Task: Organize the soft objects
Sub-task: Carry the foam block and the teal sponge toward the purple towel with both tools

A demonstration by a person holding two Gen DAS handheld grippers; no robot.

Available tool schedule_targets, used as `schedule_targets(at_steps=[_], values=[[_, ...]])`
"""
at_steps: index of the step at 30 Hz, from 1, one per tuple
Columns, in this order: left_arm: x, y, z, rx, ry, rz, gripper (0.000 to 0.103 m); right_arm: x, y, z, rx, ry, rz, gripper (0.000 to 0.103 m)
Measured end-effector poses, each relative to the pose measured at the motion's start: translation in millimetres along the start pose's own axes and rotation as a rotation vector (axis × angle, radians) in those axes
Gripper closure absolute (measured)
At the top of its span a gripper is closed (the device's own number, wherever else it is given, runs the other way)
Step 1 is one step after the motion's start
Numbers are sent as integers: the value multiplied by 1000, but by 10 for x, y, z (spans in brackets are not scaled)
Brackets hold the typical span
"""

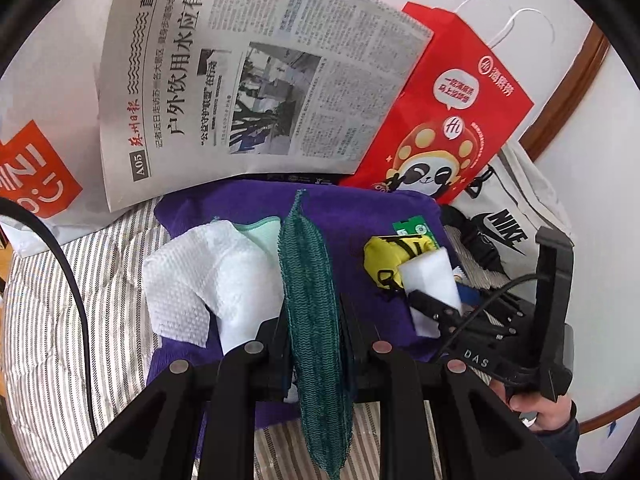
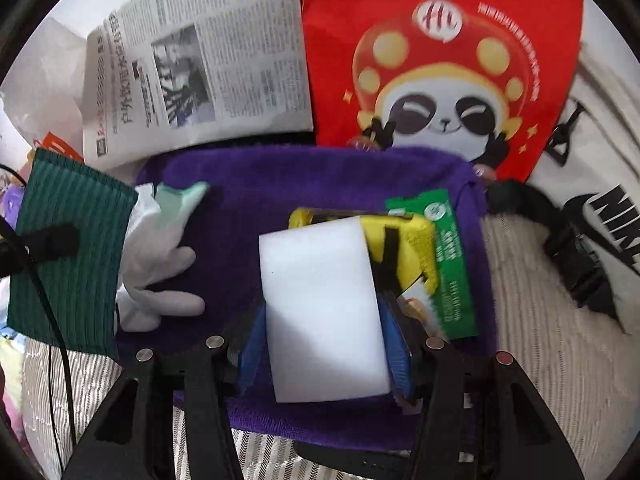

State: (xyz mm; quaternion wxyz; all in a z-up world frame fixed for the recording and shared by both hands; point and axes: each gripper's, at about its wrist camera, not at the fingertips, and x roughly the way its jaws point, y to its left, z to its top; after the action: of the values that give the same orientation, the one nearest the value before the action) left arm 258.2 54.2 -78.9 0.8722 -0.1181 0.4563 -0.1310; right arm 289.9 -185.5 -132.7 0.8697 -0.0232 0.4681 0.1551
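Note:
My left gripper [image 1: 314, 336] is shut on a dark green ribbed cloth [image 1: 316, 320], held edge-on above a purple towel [image 1: 360, 208]; the cloth also shows at the left of the right wrist view [image 2: 72, 256]. My right gripper [image 2: 324, 340] is shut on a white sponge block [image 2: 324, 312] over the purple towel [image 2: 280, 184]; it also shows in the left wrist view [image 1: 430, 276]. On the towel lie a white glove [image 2: 156, 264], a white textured cloth [image 1: 200, 276], a yellow soft item with black straps [image 2: 404, 248] and a green packet [image 2: 452, 268].
A newspaper [image 1: 248, 76] and a red panda paper bag [image 1: 444, 120] lean behind the towel. A white Nike bag [image 1: 508, 220] lies at the right, an orange-and-white bag [image 1: 32, 176] at the left. Striped fabric [image 1: 80, 320] covers the surface. A black cable [image 1: 76, 300] crosses the left.

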Motion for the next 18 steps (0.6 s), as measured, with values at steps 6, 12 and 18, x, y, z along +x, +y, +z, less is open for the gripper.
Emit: schedule_targets(at_steps=[6, 12, 18], values=[[80, 18, 44, 2, 5, -9, 85, 64, -37, -48, -1, 23, 12, 51], [195, 27, 109, -18, 18, -47, 85, 61, -73, -45, -7, 34, 23, 50], [455, 19, 194, -34, 46, -43, 85, 67, -115, -78, 8, 54, 50, 44]])
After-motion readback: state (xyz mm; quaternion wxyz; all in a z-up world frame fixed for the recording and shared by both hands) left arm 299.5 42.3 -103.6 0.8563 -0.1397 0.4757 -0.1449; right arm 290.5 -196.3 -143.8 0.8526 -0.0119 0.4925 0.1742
